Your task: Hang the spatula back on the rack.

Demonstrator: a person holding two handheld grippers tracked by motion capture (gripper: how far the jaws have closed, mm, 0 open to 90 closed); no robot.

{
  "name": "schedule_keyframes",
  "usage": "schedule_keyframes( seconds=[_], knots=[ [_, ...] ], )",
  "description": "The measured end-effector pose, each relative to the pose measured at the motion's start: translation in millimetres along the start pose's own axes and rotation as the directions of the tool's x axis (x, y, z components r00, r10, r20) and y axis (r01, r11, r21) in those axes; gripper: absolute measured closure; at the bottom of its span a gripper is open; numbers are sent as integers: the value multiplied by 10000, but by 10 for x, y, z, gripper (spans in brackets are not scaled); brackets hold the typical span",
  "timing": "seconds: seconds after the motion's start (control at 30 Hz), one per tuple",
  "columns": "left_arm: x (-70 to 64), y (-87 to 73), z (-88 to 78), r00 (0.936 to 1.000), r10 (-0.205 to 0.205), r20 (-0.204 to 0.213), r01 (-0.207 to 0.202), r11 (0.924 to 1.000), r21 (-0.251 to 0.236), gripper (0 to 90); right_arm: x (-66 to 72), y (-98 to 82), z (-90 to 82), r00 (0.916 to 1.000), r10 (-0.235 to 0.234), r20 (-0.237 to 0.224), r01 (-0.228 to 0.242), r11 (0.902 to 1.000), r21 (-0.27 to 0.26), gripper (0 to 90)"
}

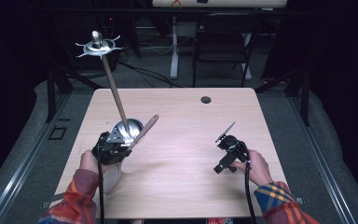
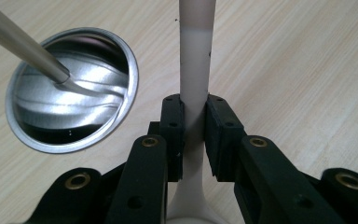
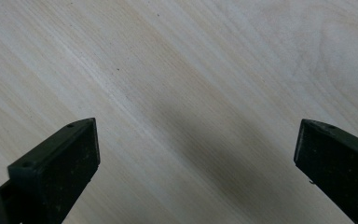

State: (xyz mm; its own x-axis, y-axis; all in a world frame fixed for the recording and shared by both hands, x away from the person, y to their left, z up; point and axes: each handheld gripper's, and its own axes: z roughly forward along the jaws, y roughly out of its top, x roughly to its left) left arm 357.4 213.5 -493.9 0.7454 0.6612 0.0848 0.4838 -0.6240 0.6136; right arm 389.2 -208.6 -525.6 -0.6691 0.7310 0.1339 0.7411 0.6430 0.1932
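Observation:
My left gripper (image 1: 128, 142) (image 2: 195, 106) is shut on the cream handle of a white spatula (image 1: 145, 130) (image 2: 195, 60), held just above the wooden table (image 1: 191, 186). The spatula's handle points up and right; its white head hangs near the person's left wrist. Just left of the jaws stands a round metal cup (image 1: 129, 127) (image 2: 72, 88). A long-handled metal skimmer (image 1: 99, 45) leans in it, its shaft (image 2: 23, 44) rising up and left. My right gripper (image 1: 224, 161) (image 3: 196, 135) hovers low over bare wood at the right, open wide with nothing between its jaws.
A cable hole (image 1: 206, 99) sits near the table's far edge. Behind the table stand a black chair (image 1: 221, 44) and a white desk leg (image 1: 174, 46). Bare tabletop lies between the two grippers.

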Motion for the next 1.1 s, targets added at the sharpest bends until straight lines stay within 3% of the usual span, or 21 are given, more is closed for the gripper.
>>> schedule_keyframes(
  seconds=[0.03,0.1,0.3,0.43,0.47,0.53,0.57,0.67,0.9,1.1],
  knots=[
    [2,-4,-21,9998,-96,-167,96,10000,-7,785,-13,5,-14,9999,-149,19,149,9997,191,0],
    [18,-13,-81,9986,-224,-470,220,9997,-91,785,-7,-5,5,10000,85,-39,-85,10000,45,0],
    [42,-69,-299,9928,-528,-1072,424,9944,-971,785,-9,-5,14,9999,115,-13,-115,9999,11,0],
    [33,-92,-444,9849,-784,-1546,524,9848,-1655,786,1,-4,25,9999,149,-23,-149,9999,60,0],
    [28,-98,-476,9830,-813,-1646,509,9822,-1810,786,17,-12,44,9995,310,-34,-310,9994,-144,0],
    [11,-110,-529,9795,-866,-1822,474,9767,-2094,786,-4,15,14,9999,-112,-13,113,9992,395,0],
    [6,-118,-551,9781,-872,-1892,439,9741,-2218,786,5,5,37,10000,56,10,-56,9998,172,0],
    [0,-141,-600,9753,-1041,-1949,514,9648,-2579,786,14,3,58,9998,176,-10,-176,9998,32,0],
    [61,-177,-660,9759,-1414,-1662,875,9513,-2956,786,1,2,36,9999,90,-56,-90,9999,144,0],
    [94,-195,-737,9710,-1681,-1698,1037,9368,-3340,786,0,5,42,10000,44,24,-44,9998,168,0]
  ],
)
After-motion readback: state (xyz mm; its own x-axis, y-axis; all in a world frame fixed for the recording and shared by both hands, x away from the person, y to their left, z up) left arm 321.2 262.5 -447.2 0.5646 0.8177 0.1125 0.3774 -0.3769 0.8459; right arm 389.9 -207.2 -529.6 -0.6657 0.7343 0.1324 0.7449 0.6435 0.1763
